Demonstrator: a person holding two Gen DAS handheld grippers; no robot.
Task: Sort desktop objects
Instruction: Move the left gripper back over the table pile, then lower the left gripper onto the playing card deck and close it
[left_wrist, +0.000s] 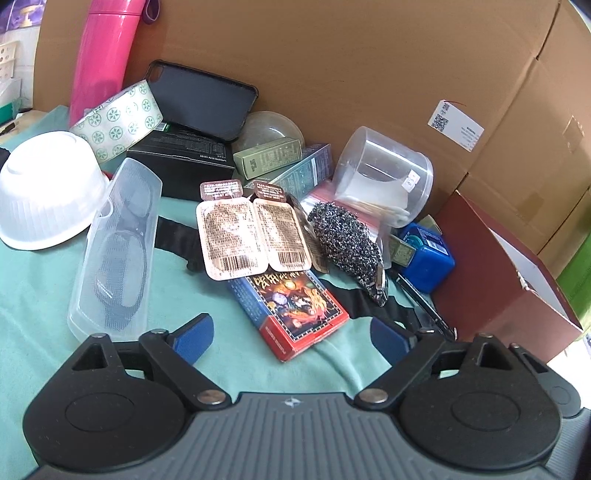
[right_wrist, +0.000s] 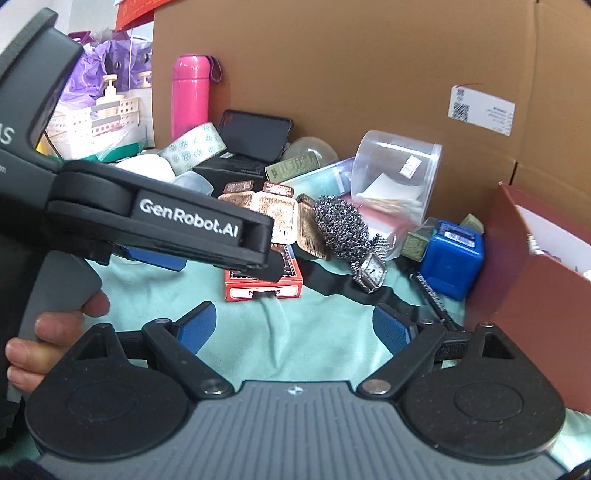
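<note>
A red and blue card box (left_wrist: 291, 314) lies on the green cloth, right in front of my open, empty left gripper (left_wrist: 291, 338). In the right wrist view the left gripper's body (right_wrist: 184, 221) hangs over the card box (right_wrist: 264, 286). My right gripper (right_wrist: 293, 328) is open and empty over bare cloth, behind the box. Behind it lie twin sealed snack packs (left_wrist: 253, 236), a steel scourer (left_wrist: 347, 240), a wristwatch (right_wrist: 371, 275), a blue plastic box (left_wrist: 428, 254) and a clear glasses case (left_wrist: 118, 251).
A white bowl (left_wrist: 48, 192), patterned tape roll (left_wrist: 118, 120), pink flask (left_wrist: 107, 55), black phone case (left_wrist: 203, 99), black box (left_wrist: 184, 158) and clear tub (left_wrist: 384, 173) crowd the back. A cardboard wall (left_wrist: 369, 55) stands behind. A dark red open box (left_wrist: 506, 284) stands at the right.
</note>
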